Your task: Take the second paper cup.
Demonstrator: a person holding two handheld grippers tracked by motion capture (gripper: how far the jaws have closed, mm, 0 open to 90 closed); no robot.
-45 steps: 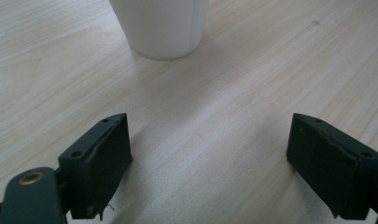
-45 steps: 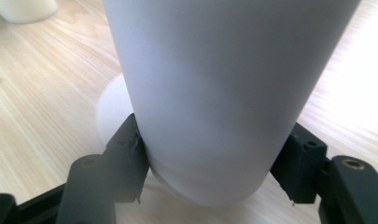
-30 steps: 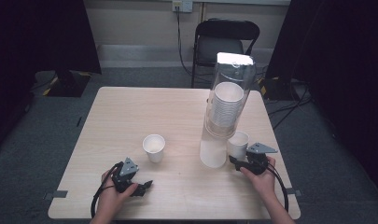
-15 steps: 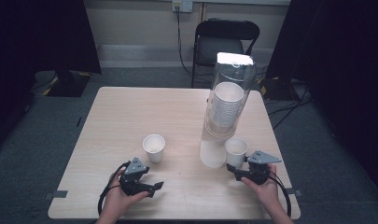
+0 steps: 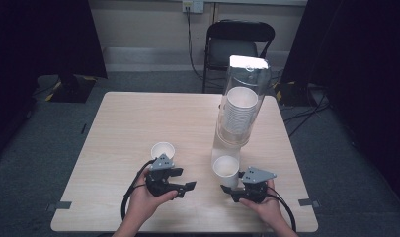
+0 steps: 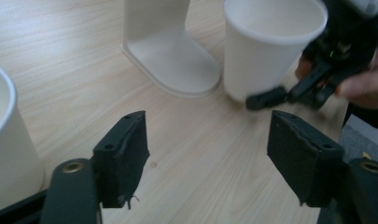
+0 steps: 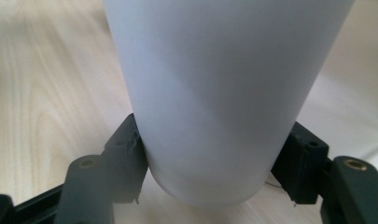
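My right gripper [image 7: 214, 170] is shut on the lower part of a white paper cup [image 7: 224, 88], both pads pressing its sides. In the high view that cup [image 5: 225, 169] stands upright in the right gripper [image 5: 231, 187], just in front of the clear cup dispenser [image 5: 239, 108] with its stack of cups. A second white cup [image 5: 163, 149] stands on the table, at the left edge [image 6: 4, 144] of the left gripper view. My left gripper [image 6: 210, 158] is open and its jaws have just been closing, with nothing between them. It [image 5: 183, 180] points right, toward the held cup [image 6: 266, 46].
The dispenser's white base [image 6: 170, 56] stands on the wooden table [image 5: 138, 118] beyond the left gripper's jaws. A black chair [image 5: 239, 42] is behind the table's far edge. Cables trail from both grippers toward the near edge.
The left gripper has risen and moved right, past the standing cup. The right gripper has carried its cup left and nearer, away from the dispenser's base.
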